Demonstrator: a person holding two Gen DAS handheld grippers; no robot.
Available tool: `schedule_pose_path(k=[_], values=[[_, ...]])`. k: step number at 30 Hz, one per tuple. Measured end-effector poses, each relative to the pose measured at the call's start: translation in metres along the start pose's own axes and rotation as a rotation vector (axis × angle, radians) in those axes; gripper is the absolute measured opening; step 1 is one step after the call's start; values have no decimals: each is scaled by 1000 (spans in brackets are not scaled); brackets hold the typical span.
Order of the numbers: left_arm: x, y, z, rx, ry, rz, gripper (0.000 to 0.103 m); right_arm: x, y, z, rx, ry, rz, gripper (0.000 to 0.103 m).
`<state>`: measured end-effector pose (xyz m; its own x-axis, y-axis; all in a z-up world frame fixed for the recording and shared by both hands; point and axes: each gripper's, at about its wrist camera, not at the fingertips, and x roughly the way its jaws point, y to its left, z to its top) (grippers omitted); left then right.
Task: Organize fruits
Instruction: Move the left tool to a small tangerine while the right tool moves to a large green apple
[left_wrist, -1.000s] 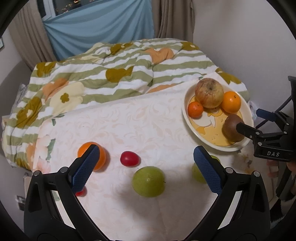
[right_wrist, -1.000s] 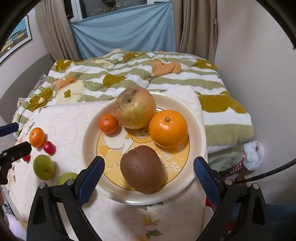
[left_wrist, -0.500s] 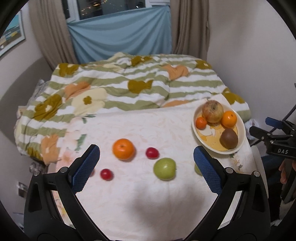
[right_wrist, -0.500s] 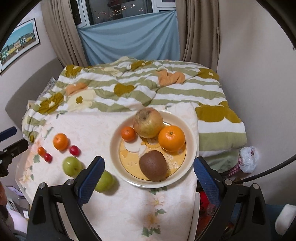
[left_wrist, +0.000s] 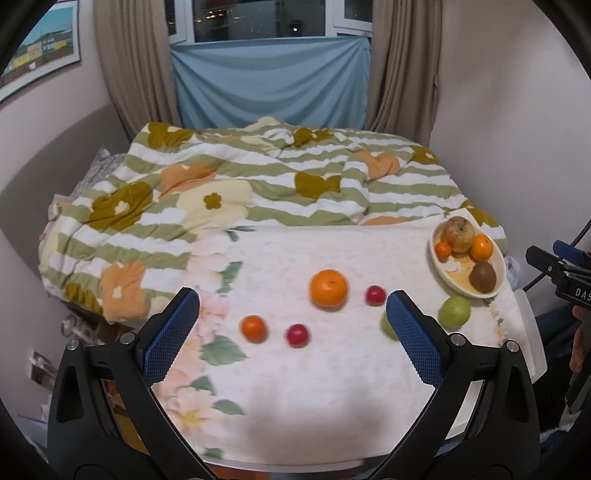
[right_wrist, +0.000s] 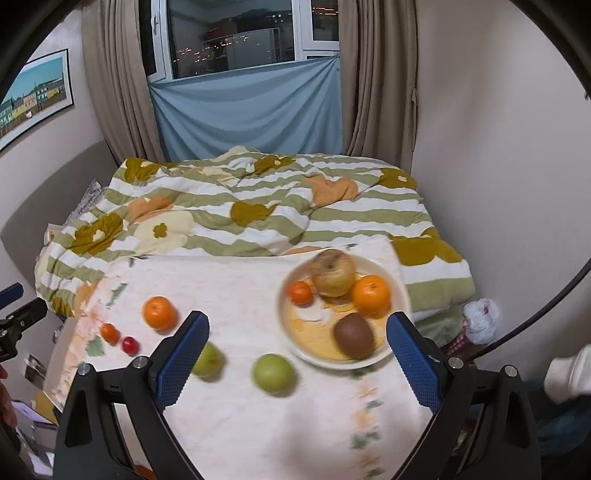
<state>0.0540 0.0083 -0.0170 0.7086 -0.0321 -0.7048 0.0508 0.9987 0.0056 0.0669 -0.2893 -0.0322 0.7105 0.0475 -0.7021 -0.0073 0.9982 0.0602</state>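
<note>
A cream plate (right_wrist: 400, 291) at the table's right holds an apple (right_wrist: 332, 272), an orange (right_wrist: 371, 295), a small mandarin (right_wrist: 300, 292) and a kiwi (right_wrist: 354, 336). Loose on the floral cloth lie an orange (left_wrist: 328, 288), a small mandarin (left_wrist: 253, 328), two red fruits (left_wrist: 297, 334) (left_wrist: 375, 295) and two green apples (right_wrist: 274, 371) (right_wrist: 208, 360). My left gripper (left_wrist: 291, 328) is open and empty, held back above the table's front. My right gripper (right_wrist: 297, 354) is open and empty, back from the plate (left_wrist: 499, 260).
The table (left_wrist: 332, 424) stands against a bed with a striped flowered quilt (left_wrist: 258, 184). A wall runs along the right, a window with curtains at the back. A white plastic bag (right_wrist: 480, 317) lies to the right of the table.
Both grippers have pulled back and up from the table, so the fruit and plate look smaller. Both stay open and empty. No fruit has moved.
</note>
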Motion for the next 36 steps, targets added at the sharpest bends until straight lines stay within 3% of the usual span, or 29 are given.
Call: schedule_pose_path(k=[8,15,24,31,36], values=[[25,56,-8,36,53,-26,103,9,56,-18,16,26,-19,96],[66,81,-16,127,113,-114,103,36,92,-39,47,58,-57,96],[130,80,-33,232,212,-230,103,77,118,-65,39,105,-117,96],[169,73,-50,249,288,-251,100,110,117,-78,61,178,-114,96],[187,67,-60,242,325,-256,85,125,118,-81,54,205,-93,96]])
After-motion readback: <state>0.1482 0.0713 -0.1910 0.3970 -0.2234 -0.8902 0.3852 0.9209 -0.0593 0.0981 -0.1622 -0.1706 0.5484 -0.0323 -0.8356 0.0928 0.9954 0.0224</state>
